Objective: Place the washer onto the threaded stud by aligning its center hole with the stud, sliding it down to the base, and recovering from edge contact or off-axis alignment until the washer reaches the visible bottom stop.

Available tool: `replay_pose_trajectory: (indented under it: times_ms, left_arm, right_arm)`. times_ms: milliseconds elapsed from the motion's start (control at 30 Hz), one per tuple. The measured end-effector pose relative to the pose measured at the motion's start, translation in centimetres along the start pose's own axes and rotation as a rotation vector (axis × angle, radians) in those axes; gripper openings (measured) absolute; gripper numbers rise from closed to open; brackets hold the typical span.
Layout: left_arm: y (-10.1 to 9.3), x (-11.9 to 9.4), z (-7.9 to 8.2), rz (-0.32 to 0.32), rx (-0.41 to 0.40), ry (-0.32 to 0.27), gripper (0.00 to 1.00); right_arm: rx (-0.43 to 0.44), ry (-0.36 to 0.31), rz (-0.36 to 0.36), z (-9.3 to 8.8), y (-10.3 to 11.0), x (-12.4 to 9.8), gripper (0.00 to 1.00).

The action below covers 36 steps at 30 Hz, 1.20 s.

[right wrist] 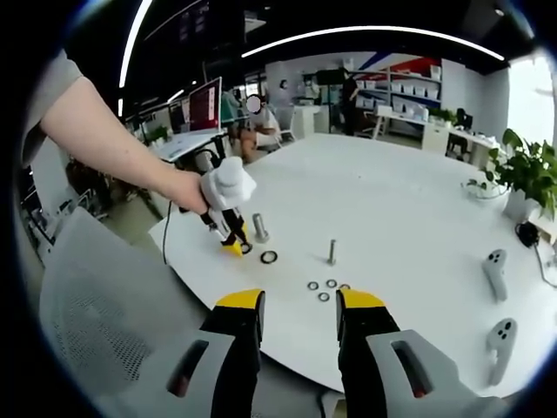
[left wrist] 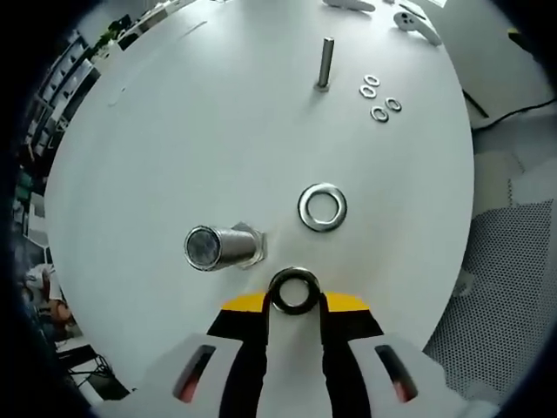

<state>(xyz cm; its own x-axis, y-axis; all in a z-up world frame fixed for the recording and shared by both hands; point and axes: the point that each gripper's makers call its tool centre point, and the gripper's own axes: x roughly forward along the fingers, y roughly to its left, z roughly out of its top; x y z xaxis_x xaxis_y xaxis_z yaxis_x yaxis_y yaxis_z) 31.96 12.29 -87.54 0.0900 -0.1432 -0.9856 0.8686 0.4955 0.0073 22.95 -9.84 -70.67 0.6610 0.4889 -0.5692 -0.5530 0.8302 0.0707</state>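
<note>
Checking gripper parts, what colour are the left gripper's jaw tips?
Yellow, on the left gripper, which holds a washer; clearest in the left gripper view.

Right tool (right wrist: 298, 306) open above table edge (right wrist: 261, 340); left tool (right wrist: 237, 246) near stud (right wrist: 259, 228).

white table (left wrist: 174, 139) w/ studs, loose washers, 2 controllers.

L hand-held gripper (left wrist: 295, 300) closed on washer (left wrist: 294, 291); R hand-held gripper (right wrist: 300, 306) jaws apart, holding nothing.
</note>
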Motion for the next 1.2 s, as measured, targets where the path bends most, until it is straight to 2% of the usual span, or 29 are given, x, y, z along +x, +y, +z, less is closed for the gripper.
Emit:
replay_pose_trajectory:
  times_ms: [333,400,433,467,567,667,767,1000,1200]
  left_arm:
    - [0.0,0.0,-0.2,0.003,-0.02,-0.007,0.2]
    - [0.0,0.0,-0.7,0.002,-0.002,0.015,0.12]
    - [0.1,-0.1,-1.4,0.003,0.033,0.046,0.08]
    - [0.1,-0.1,-1.6,0.002,0.037,0.044,0.07]
    - [-0.2,-0.1,-1.4,-0.022,-0.011,0.021,0.11]
    - [-0.2,0.0,-0.9,-0.008,-0.009,-0.002,0.24]
    - [-0.4,0.0,-0.5,-0.005,-0.018,-0.019,0.29]
    - [0.1,0.1,1.0,0.001,-0.067,-0.057,0.28]
    - [-0.1,0.2,1.5,0.014,-0.067,-0.07,0.25]
  right_arm:
    - [-0.002,0.003,-0.001,-0.1,0.0,0.0,0.35]
    - [-0.003,0.003,0.001,0.0,0.0,0.0,0.35]
    - [-0.002,0.005,0.001,-0.1,0.0,0.1,0.35]
    - [-0.002,0.005,0.001,-0.1,0.0,0.0,0.35]
    - [-0.003,0.002,-0.001,0.0,0.0,0.0,0.35]
    - [-0.005,0.004,0.0,-0.1,0.0,0.1,0.35]
    - [-0.003,0.005,0.001,-0.1,0.0,0.1,0.35]
    - [0.0,0.003,-0.004,-0.1,-0.1,0.0,0.35]
    - [-0.001,0.003,-0.007,0.0,-0.1,0.0,0.35]
